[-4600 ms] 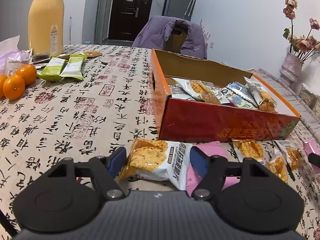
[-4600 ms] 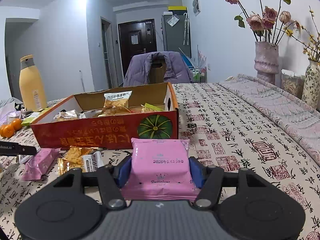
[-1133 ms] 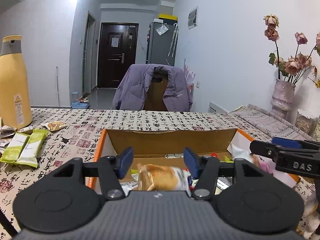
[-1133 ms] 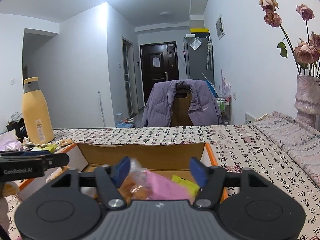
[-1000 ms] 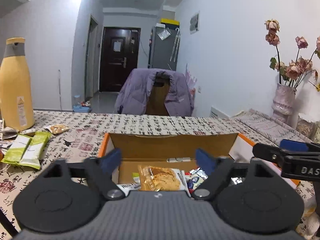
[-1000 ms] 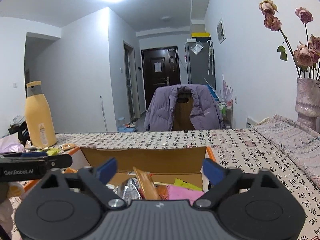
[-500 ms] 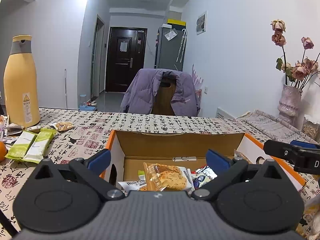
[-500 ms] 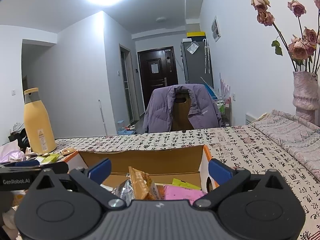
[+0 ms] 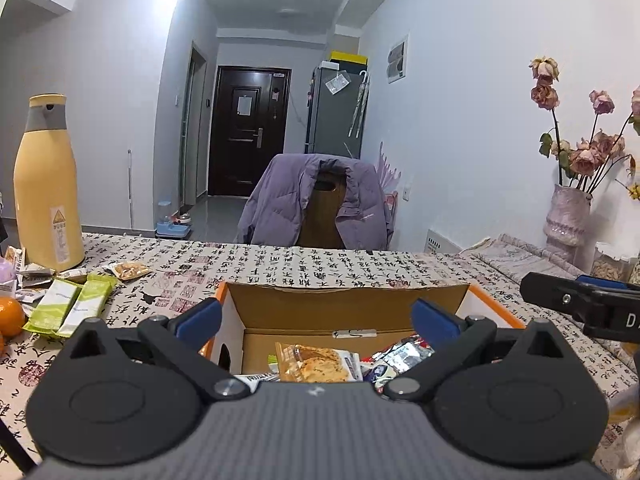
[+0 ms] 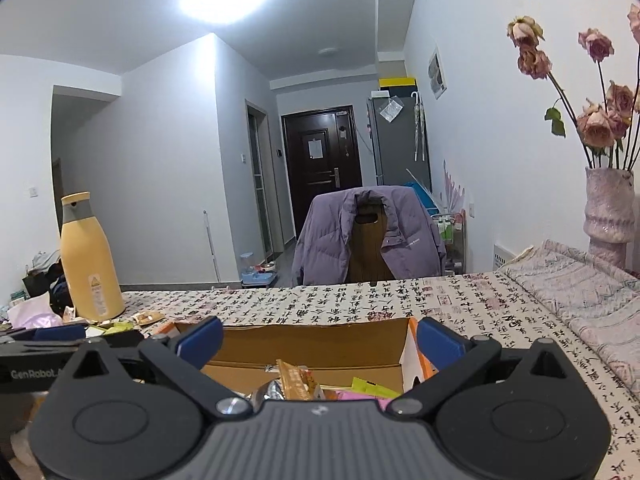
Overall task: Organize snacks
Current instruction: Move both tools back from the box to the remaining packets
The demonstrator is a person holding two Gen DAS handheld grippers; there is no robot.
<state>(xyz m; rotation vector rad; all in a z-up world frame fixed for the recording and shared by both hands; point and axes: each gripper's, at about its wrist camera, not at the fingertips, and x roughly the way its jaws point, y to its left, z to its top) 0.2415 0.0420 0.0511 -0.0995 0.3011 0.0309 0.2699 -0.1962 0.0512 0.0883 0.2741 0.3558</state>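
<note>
since a few seconds ago both grippers have gone from the tabletop to above the cardboard box [image 9: 344, 300], and the packets they carried now lie inside it. the left gripper [image 9: 316, 316] has its blue pads spread as wide as they go, with nothing between them; straight below sits the cracker packet [image 9: 316, 364], flat among silver and blue wrappers. the right gripper [image 10: 320, 338] is spread just as wide and is empty too, above an orange packet [image 10: 296, 380] standing on edge, a pink packet [image 10: 360, 394] and a yellow-green one beside it. in the left wrist view the right gripper's dark finger pokes in over the box's right rim. out on the patterned tablecloth [image 9: 304, 264], two green bars [image 9: 72, 308] lie well left of the box, near an orange [image 9: 10, 316] and the tall yellow bottle [image 9: 46, 184]. a purple jacket [image 10: 360, 236] hangs on the chair beyond the table.
</note>
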